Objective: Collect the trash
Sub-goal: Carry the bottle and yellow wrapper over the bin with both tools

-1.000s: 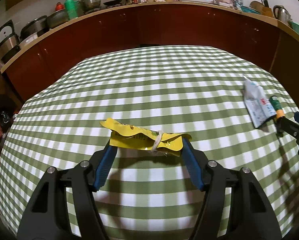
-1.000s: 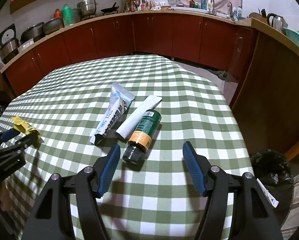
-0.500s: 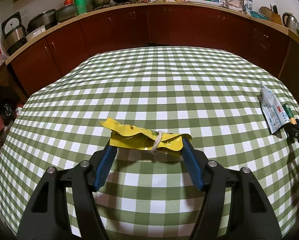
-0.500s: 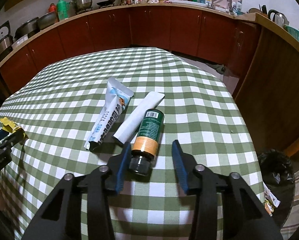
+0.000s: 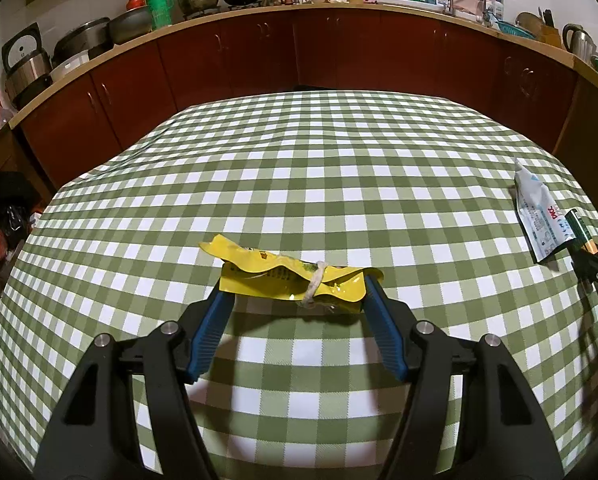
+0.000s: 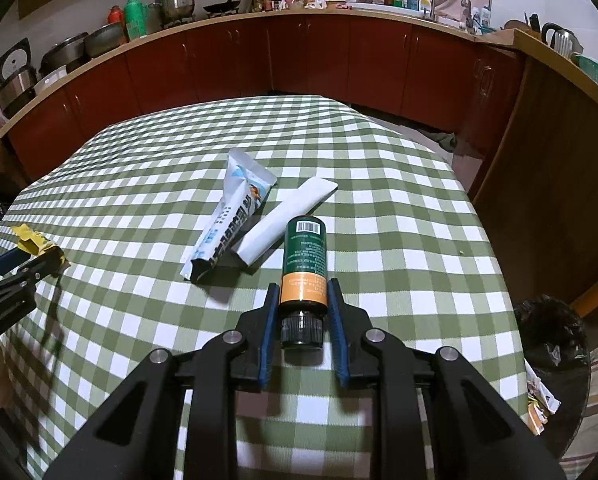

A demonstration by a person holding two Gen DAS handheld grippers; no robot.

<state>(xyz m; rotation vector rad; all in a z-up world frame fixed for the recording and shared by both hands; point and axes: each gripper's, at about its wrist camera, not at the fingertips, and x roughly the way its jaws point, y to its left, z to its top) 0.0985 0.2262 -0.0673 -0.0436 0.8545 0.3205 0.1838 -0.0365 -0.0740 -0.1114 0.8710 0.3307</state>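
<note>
Clamping the green bottle [image 6: 304, 258] at its orange band, the right tool [image 6: 303, 300] has both blue pads [image 6: 267, 328] pressed against the bottle's sides, with the black cap pointing back toward the tool's body and the barcode end pointing away. The bottle lies lengthwise along the tool's line, over the green-checked counter [image 6: 399, 248]. Just ahead of the tool and to its left lie two more pieces of trash — a blue-and-white wrapper [image 6: 229, 216] and a plain white tube [image 6: 285, 220], the tube's near end touching or nearly touching the bottle's far end. Beyond the counter's edge on the tool's right sits a black-lined bin [image 6: 551, 332] with scraps at its rim.

The left tool [image 5: 295, 284] grips a crumpled yellow wrapper [image 5: 287, 276] — its fingers stand fairly wide, yet each blue pad [image 5: 209, 332] meets one end of the wrapper, which spans the gap between them and is tied around the middle with a pale band. The wrapper looks raised slightly above the checked cloth [image 5: 299, 184], casting a shadow beneath. Far off to this tool's right, near the counter's edge, the blue-and-white wrapper [image 5: 537, 216] appears again, with the green bottle [image 5: 579, 230] just beside it, held in the tips of the other tool [image 5: 595, 266].

From the right wrist view, the left tool [image 6: 27, 258] shows at the far left edge with the yellow wrapper [image 6: 35, 240] in its tips.
</note>
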